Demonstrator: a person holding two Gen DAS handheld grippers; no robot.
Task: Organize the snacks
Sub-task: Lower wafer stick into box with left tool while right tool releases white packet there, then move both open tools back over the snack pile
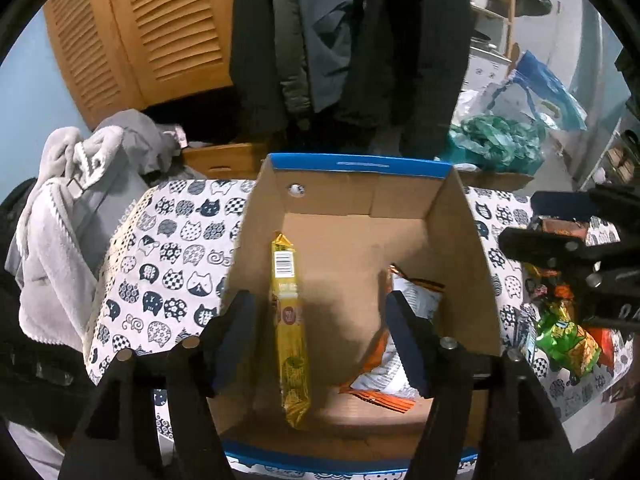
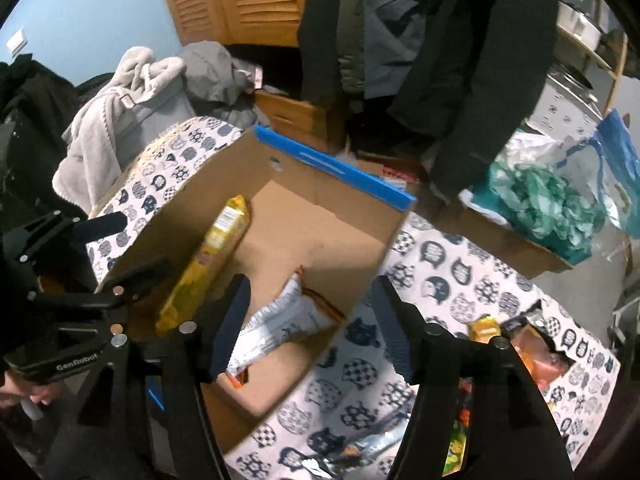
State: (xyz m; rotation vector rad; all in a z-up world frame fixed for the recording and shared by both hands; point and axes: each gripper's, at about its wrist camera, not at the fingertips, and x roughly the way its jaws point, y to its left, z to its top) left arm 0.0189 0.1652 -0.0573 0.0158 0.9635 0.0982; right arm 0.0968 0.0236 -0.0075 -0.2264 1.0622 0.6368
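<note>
An open cardboard box (image 1: 472, 240) with a blue rim stands on the cat-print tablecloth (image 1: 168, 264). Inside lie a long yellow snack packet (image 1: 290, 320) at the left and a white-and-orange snack bag (image 1: 396, 340) at the right. My left gripper (image 1: 320, 332) is open and empty above the box. My right gripper (image 2: 308, 320) is open and empty over the box's right wall (image 2: 360, 280). It also shows in the left wrist view (image 1: 560, 220) at the right. The yellow packet (image 2: 208, 260) and the white-and-orange bag (image 2: 280, 320) show in the right wrist view too. Loose snacks (image 1: 568, 332) lie right of the box.
More snack packets (image 2: 532, 348) lie on the cloth at the right. A second cardboard box with green plastic (image 2: 540, 208) stands behind. Coats (image 1: 352, 40) hang at the back. Grey towels and clothes (image 1: 72, 208) pile at the left.
</note>
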